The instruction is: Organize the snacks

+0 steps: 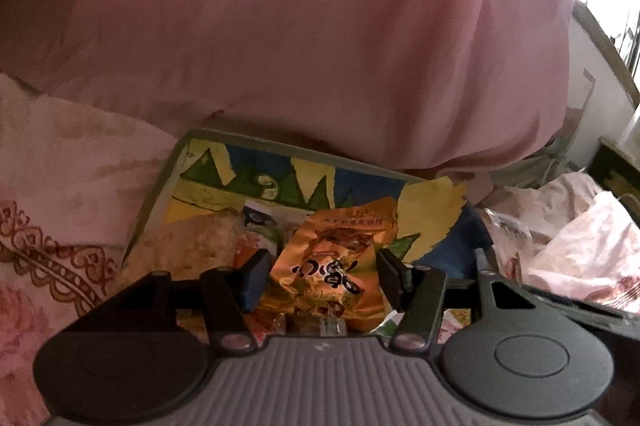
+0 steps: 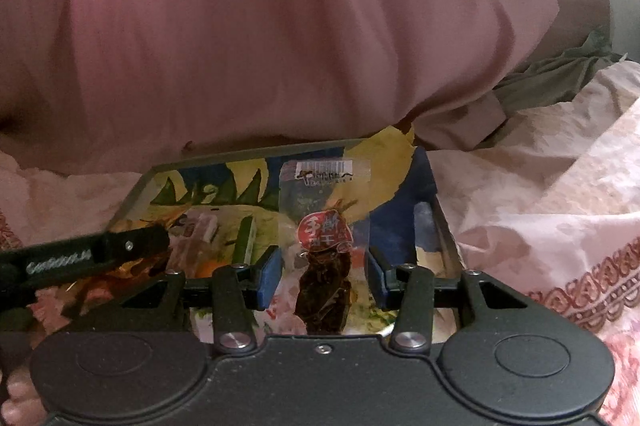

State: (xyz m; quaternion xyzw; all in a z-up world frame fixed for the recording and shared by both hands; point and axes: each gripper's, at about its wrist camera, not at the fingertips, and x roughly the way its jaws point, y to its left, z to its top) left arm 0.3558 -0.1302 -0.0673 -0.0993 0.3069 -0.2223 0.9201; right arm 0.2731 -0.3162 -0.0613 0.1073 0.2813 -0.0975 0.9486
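Blue-padded fingers of the left gripper (image 1: 320,276) stand spread around an orange foil snack packet (image 1: 330,266), the pads just beside its edges and not pinching. The right gripper (image 2: 322,276) is likewise spread, with a clear packet of dark dried meat (image 2: 324,266) between its pads. Both packets lie among other snacks in a shallow tray with a painted yellow, green and blue lining (image 1: 224,178), set on a pink patterned bedsheet (image 1: 60,186) before a pink quilt (image 1: 300,26). Judging by this, the step is picking or placing; next, each gripper must either close squarely or lift clear.
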